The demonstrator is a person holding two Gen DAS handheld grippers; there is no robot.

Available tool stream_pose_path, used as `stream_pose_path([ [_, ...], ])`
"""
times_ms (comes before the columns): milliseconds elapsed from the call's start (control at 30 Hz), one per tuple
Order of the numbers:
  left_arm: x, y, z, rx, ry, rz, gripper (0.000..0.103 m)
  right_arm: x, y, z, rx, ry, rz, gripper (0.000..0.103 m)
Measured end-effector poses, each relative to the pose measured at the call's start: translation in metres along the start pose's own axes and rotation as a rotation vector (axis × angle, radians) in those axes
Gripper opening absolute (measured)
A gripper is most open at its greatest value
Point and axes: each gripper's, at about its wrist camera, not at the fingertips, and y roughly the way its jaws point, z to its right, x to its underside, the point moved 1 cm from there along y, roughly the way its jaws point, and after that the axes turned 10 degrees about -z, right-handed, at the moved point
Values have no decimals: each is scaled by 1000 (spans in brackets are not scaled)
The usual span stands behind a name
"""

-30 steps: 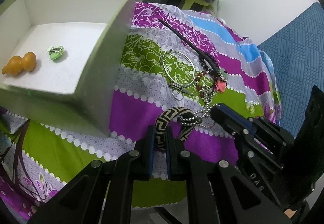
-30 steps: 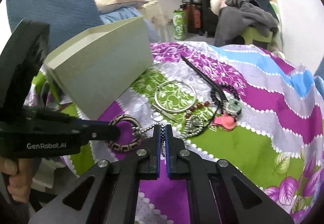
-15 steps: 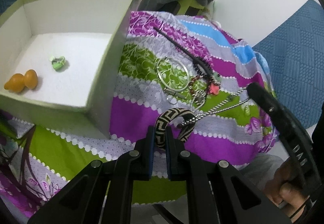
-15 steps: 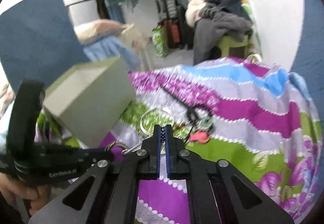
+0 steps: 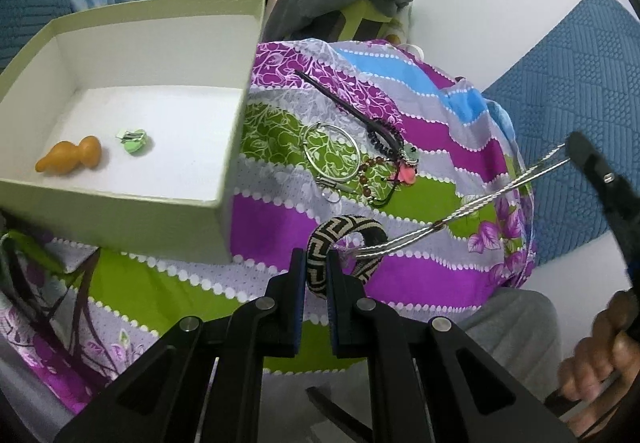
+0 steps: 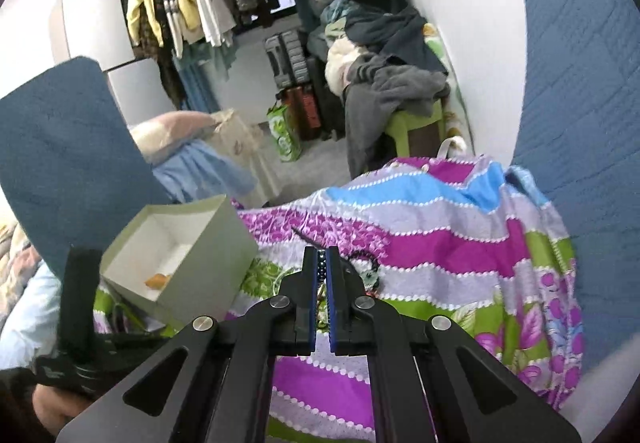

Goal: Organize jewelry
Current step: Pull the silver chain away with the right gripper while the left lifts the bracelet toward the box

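My left gripper (image 5: 317, 271) is shut on a black-and-beige patterned bangle (image 5: 348, 235) just above the cloth. A silver ball chain (image 5: 472, 203) runs taut from the bangle up to my right gripper (image 5: 576, 149), which is shut on the chain (image 6: 320, 269) and held high. The open pale green box (image 5: 224, 179) at left, also in the right wrist view (image 6: 208, 255), holds an orange gourd charm (image 5: 68, 159) and a small green piece (image 5: 134, 139). A silver hoop (image 5: 332, 157), a brown bead bracelet (image 5: 374, 173) and a dark cord necklace with a pink pendant (image 5: 406, 173) lie on the cloth.
The purple, green and blue striped cloth (image 5: 400, 123) covers the surface. A blue quilted cushion (image 5: 580, 91) stands at right. A stool with piled clothes (image 6: 396, 91) and a clothes rack (image 6: 200, 15) are behind. My left hand's gripper body (image 6: 80, 323) is low left.
My right gripper has lifted up and away to the right, pulling the ball chain taut from the bangle. My left gripper has kept its hold on the bangle.
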Motion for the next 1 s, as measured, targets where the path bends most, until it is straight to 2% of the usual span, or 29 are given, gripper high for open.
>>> stream_pose_path([
  [267, 3, -16, -13, -27, -25, -8, 8, -39, -50, -10, 21, -2, 101, 2],
  [433, -1, -45, -16, -14, -39, 7, 8, -67, -76, -22, 34, -35, 133, 2],
  [733, -39, -127, -14, -26, 8, 85, 8, -101, -89, -39, 81, -52, 140, 2],
  [1000, -70, -199, -33, -50, 41, 156, 8, -127, -86, -76, 56, -84, 133, 2],
])
